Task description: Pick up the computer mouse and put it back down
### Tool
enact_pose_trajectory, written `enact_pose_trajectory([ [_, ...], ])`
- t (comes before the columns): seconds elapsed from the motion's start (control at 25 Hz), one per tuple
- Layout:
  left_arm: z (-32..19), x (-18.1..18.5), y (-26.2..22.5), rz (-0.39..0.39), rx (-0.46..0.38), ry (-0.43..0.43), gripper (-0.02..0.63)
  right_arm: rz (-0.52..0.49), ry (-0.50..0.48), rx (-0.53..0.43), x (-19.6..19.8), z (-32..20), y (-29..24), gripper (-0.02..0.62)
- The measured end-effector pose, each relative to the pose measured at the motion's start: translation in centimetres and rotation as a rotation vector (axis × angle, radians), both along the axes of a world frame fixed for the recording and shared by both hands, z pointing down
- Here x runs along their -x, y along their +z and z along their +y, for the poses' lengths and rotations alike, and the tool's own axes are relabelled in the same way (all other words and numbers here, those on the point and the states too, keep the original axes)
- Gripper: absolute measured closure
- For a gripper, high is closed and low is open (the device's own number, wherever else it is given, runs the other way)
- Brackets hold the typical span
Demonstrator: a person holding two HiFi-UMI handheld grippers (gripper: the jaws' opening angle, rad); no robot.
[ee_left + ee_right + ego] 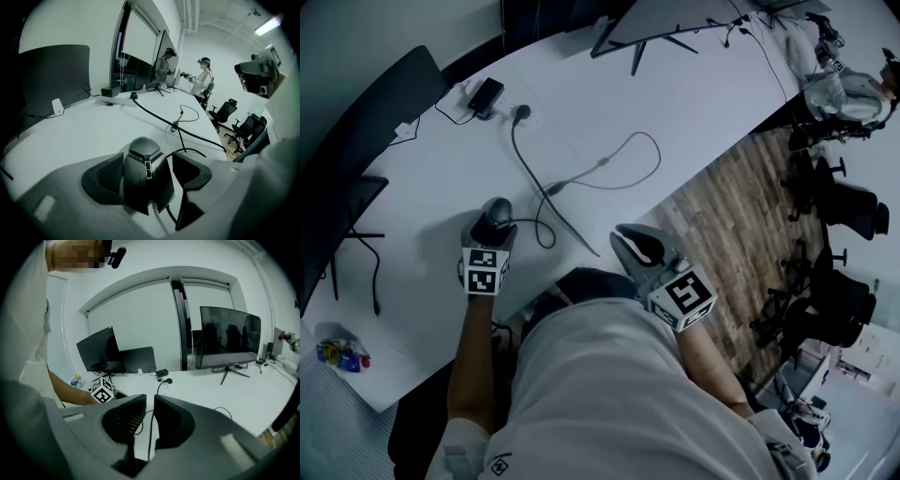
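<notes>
A long white curved surface (694, 103) fills the upper left and centre of the head view, with brown wood-plank floor (741, 216) to its right. The person's torso in a white shirt (619, 394) covers the lower middle of that view and hides the surface's near edge. A black flat monitor on a splayed stand (229, 336) stands at the right of the right gripper view, and more dark screens line the surface's far-left side. Black office chairs (848, 206) crowd the right edge, partly cut off. A thick black cable (534, 169) runs from the upper left down the middle of the surface, looping with a thinner lead, just right of the grey left gripper (150, 169). That gripper's jaws sit about the dark grey angular computer mouse (143, 154), at centre left of the head view. Its left pad lies against the mouse's side and its right pad is close on the other. I cannot tell whether the mouse touches the surface beneath. The grey right gripper (150, 404) hovers off the surface's edge at centre frame, its jaws narrowed to a thin slit with nothing between them. A small black power adapter (486, 94) lies at upper left, and a small colourful packet (342, 354), too blurred to identify, lies at lower left.
</notes>
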State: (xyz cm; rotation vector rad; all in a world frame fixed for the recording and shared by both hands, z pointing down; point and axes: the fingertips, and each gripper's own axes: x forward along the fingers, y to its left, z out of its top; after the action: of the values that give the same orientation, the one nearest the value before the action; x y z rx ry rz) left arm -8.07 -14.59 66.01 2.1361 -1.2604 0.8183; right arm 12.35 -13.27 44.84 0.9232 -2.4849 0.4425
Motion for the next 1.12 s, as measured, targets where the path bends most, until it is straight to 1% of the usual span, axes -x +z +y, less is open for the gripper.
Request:
enact_pose_trajectory([
  [0.24,0.6,0.9,-2.4,-0.003,-0.056,-0.024,0.287,-0.015,-0.032,-0.011,1.2,0.9,-0.4,0.541],
  [0.36,1.0,1.5,-4.0,-0.002,-0.088,-0.036,0.309,-0.025,-0.054,-0.019,2.0,1.4,-0.7,0.541],
  [0.6,2.4,2.7,-7.7,0.014,-0.170,-0.078,0.425,-0.051,-0.100,-0.041,3.8,2.5,-1.4,0.541],
  [0.8,4.2,3.5,-11.0,0.031,-0.234,-0.112,0.481,-0.053,-0.158,-0.044,5.7,3.8,-1.8,0.541],
  [0.96,6.0,4.5,-13.6,0.037,-0.293,-0.155,0.545,-0.067,-0.205,-0.055,7.3,4.8,-2.2,0.541],
  [1.04,7.1,4.9,-14.6,0.051,-0.310,-0.174,0.584,-0.074,-0.226,-0.060,8.1,5.5,-2.3,0.541],
  [1.12,8.2,5.2,-15.3,0.071,-0.319,-0.189,0.595,-0.081,-0.248,-0.065,8.9,6.2,-2.4,0.541],
])
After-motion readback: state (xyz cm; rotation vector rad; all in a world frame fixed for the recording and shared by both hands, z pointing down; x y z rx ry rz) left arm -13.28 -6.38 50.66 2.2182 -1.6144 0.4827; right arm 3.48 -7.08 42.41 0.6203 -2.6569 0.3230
